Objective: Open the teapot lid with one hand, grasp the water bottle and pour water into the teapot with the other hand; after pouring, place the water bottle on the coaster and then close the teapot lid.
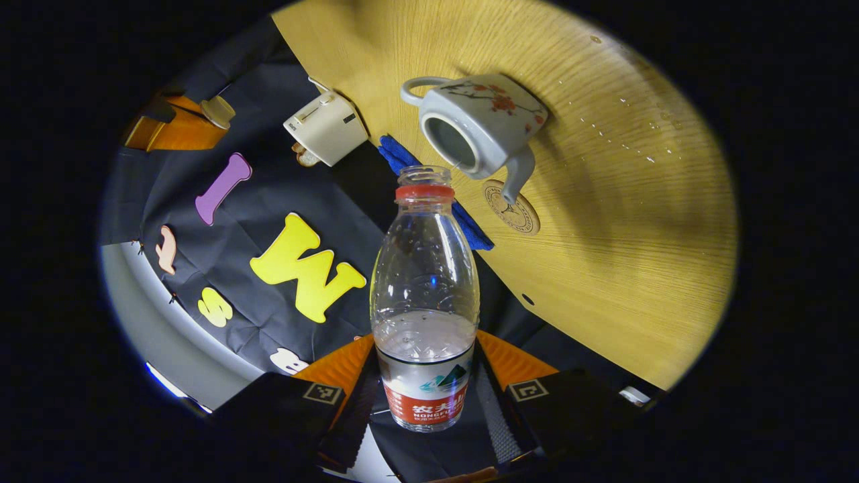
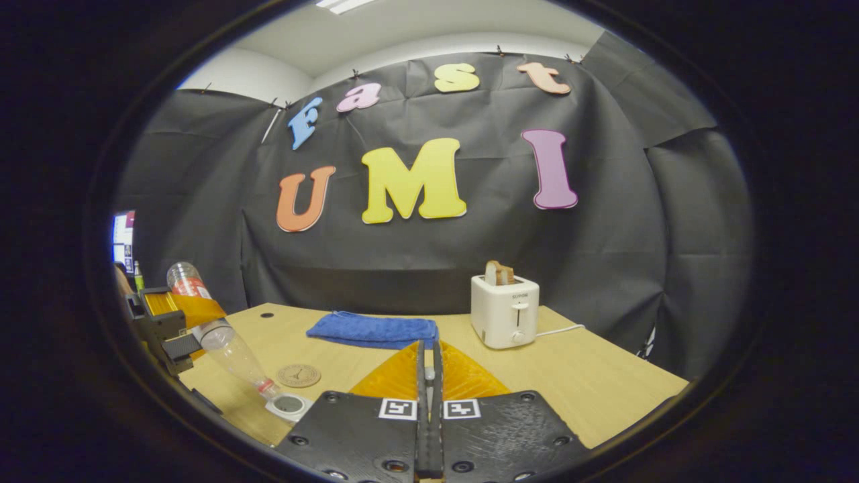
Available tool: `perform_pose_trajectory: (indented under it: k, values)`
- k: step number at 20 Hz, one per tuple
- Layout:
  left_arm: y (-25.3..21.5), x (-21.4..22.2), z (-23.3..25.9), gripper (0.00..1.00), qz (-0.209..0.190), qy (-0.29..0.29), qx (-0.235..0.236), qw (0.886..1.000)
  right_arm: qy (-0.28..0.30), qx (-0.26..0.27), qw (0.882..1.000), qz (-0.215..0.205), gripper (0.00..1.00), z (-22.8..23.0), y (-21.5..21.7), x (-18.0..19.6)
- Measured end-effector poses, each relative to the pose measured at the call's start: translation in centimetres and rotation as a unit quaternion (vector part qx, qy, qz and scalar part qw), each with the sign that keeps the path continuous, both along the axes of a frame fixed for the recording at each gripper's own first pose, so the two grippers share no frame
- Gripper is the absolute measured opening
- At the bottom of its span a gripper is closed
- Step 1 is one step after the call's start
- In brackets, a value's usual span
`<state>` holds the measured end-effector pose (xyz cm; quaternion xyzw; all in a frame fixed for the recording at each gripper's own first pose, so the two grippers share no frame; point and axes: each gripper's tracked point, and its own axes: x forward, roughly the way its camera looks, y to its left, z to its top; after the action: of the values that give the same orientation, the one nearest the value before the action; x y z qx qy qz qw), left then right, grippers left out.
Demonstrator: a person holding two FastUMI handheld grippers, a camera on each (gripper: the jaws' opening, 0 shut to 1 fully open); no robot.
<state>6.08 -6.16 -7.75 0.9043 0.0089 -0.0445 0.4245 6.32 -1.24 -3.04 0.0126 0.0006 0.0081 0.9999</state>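
One step: pouring is in hand; the teapot [image 1: 480,124] stands open on the tabletop [image 1: 604,221], lid off.
Left claw [image 1: 426,396]: closed on the lower body of the water bottle [image 1: 425,295], which is uncapped and tipped mouth-down over the teapot's opening in the right gripper view.
Right claw [image 2: 429,376]: fingers pressed together; whether the lid sits between them cannot be told.
Bottle contents: partly full, water pooled near the label.
Teapot contents: interior dark, level unreadable.
Coaster [image 1: 513,208]: bare, just beside the spout.
Next: judged, right the bottle, then set it squarely on the coaster.
Spill: droplets [image 1: 624,127] lie beyond the teapot.
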Motion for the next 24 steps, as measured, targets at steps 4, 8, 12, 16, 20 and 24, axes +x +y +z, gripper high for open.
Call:
perform_pose_trajectory:
  k: [4,8,12,16,20,24]
  values:
    - [-0.3,0.0,-0.1,0.75,-0.002,0.002,0.002,1.0,0.001,0.002,1.0,-0.003,0.0,-0.1,-0.3,0.1]
    - [0.0,0.0,-0.3,0.75,0.0,0.005,-0.001,1.0,0.005,0.002,1.0,-0.002,0.0,-0.3,-0.3,0.3]
    - [0.8,0.2,-1.5,0.74,0.0,0.023,-0.057,0.998,0.008,-0.001,1.0,-0.005,0.0,-0.6,-0.4,0.5]
    - [2.4,0.0,-4.3,0.75,0.039,0.066,-0.194,0.978,0.011,0.001,1.0,-0.011,0.0,-0.8,-0.9,0.7]
    - [2.1,0.5,-4.7,0.74,0.056,0.086,-0.325,0.94,0.014,0.002,1.0,-0.018,0.0,-0.9,-1.2,0.7]
    - [1.4,1.9,-2.6,0.74,0.062,0.093,-0.445,0.888,0.011,-0.008,0.999,-0.029,0.0,-0.9,-1.6,0.7]
